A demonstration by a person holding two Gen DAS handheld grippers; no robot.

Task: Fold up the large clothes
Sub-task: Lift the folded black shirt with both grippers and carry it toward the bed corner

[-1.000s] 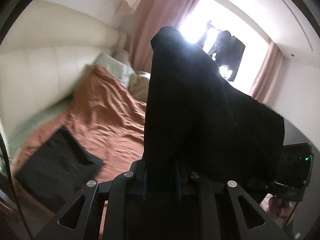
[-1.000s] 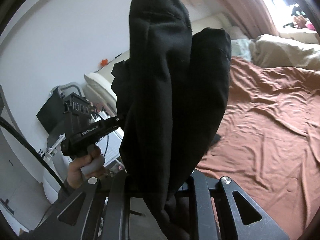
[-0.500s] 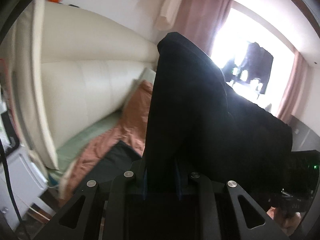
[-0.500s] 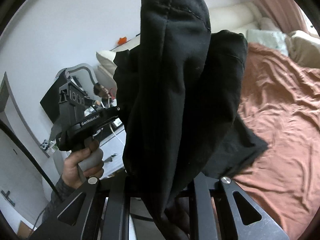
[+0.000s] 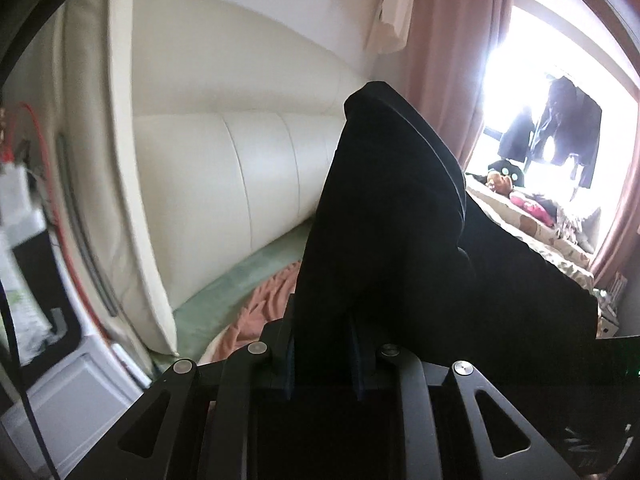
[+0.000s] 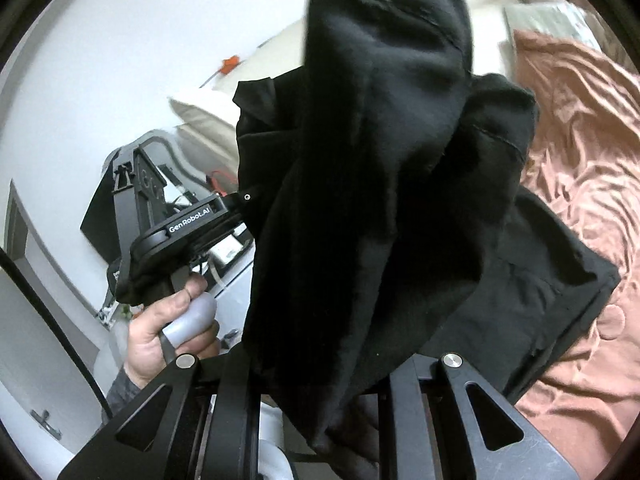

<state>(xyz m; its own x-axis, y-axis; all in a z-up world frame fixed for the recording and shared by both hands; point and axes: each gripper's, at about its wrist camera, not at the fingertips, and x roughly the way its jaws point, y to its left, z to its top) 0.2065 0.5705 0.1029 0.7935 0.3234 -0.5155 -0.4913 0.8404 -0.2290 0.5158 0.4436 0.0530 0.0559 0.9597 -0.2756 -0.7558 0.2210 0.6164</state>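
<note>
A large black garment [image 5: 400, 240] hangs between both grippers, held up over the bed. My left gripper [image 5: 322, 344] is shut on one bunched edge of it; the cloth rises from the jaws and drapes to the right. My right gripper [image 6: 320, 392] is shut on another bunched part of the same garment [image 6: 380, 200], which fills the middle of that view and hides the fingertips. The left gripper's body [image 6: 180, 232] and the hand holding it show at the left of the right wrist view. A folded black cloth [image 6: 552, 292] lies on the bed below.
The bed has a rust-brown cover [image 6: 580, 140] and a green sheet [image 5: 240, 280] along a cream padded headboard [image 5: 240, 168]. Pink curtains [image 5: 452, 60] flank a bright window at the right. A white bedside unit [image 5: 72, 392] stands at the left.
Both grippers swung left with the garment still held. The left view turned from the bed to the headboard and bedside unit. The folded black cloth came into the right view.
</note>
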